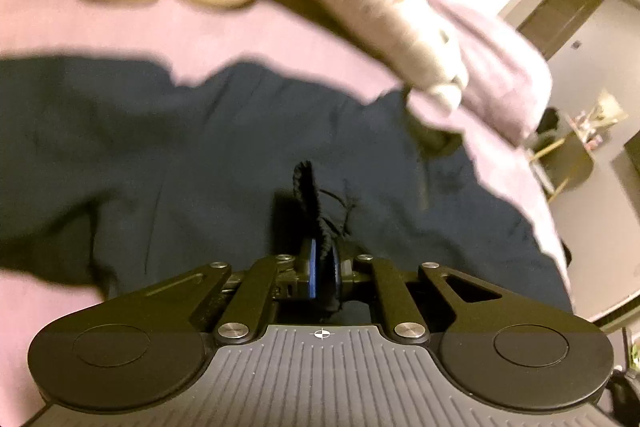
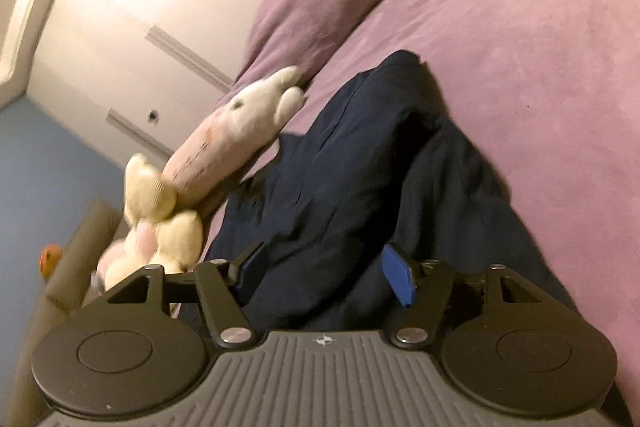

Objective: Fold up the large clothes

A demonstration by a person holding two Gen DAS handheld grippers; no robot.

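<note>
Your left tongs (image 1: 322, 263) clench a navy garment's (image 1: 200, 131) edge, while your right tongs (image 2: 324, 277) gape, released, over its folds.

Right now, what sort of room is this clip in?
Most likely a bedroom: a bed with a purple cover, a matching pillow, plush toys, and a navy garment spread out for folding.

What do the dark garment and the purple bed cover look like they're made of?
Dark navy garment: looks like thin matte woven cloth, cotton perhaps; it creases sharply. Purple bed cover: seemingly soft fleece or plush, with a fuzzy, napped, unshiny surface.
</note>
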